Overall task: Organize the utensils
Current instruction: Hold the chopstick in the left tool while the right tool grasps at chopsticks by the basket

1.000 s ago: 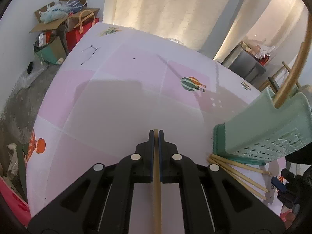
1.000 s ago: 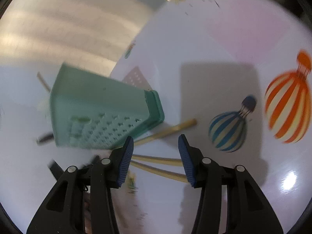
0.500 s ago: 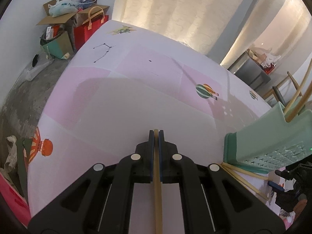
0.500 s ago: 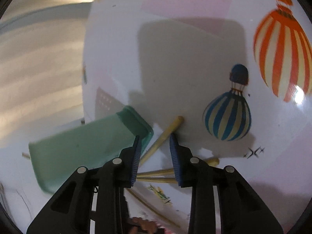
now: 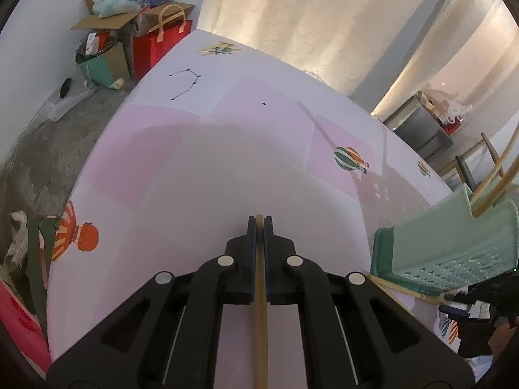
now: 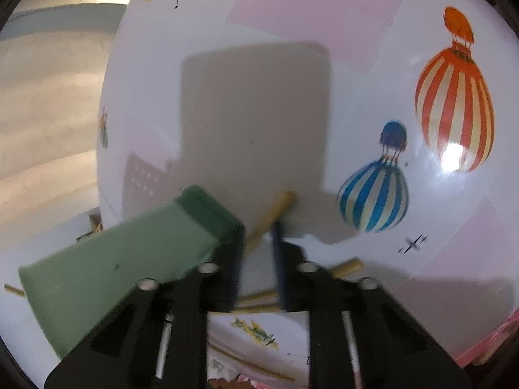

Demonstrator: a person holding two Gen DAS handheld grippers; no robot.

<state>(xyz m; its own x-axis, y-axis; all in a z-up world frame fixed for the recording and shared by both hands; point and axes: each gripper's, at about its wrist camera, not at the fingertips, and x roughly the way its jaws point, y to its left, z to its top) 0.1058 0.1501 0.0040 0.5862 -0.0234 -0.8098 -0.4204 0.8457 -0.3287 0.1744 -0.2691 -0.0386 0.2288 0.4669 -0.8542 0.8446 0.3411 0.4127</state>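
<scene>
Bamboo is showing between the pads of the left claw (image 5: 259,223), which is clamping one chopstick (image 5: 260,317) lengthwise over the pale bench (image 5: 201,194). To this claw's right the green holder (image 5: 454,236) is lying on its side, two sticks (image 5: 496,178) poking out of its top end; more loose sticks (image 5: 399,288) are lying under its near edge. If the held stick is swung across, I judge it could knock the holder and spill those two.

From the right wrist, the right claw (image 6: 258,230) has just been closing, and a chopstick end (image 6: 280,202) is sitting between its pads; blur is hiding whether they are pressing it yet. The holder (image 6: 123,256) is touching this claw's left finger. Gripping so near the tip, the stick may pivot or slip free, and the finger may shove the holder. Other sticks (image 6: 347,265) are lying just behind the fingers.
</scene>
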